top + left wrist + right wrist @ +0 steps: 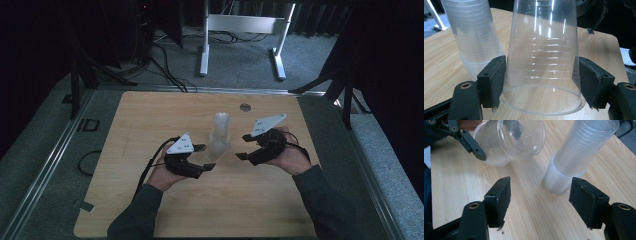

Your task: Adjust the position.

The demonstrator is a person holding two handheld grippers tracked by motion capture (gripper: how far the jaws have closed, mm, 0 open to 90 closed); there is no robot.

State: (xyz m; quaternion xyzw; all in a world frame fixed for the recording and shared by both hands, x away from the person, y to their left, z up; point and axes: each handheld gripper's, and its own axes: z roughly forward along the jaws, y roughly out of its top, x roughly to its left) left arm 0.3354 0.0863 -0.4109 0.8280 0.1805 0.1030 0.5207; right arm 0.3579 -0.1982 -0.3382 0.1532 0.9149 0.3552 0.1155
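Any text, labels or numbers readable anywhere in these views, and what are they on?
"ID": pale letters on the dark floor left of the table.
Embossed lettering on the base of the single clear cup held by the left gripper: too faint to read.
Stack of cups: no print visible.
Right gripper: no markings readable.

A single clear plastic cup (544, 65), ribbed and tilted on its side above the wooden table, beside an upright stack of nested clear cups (220, 134), mouths down.
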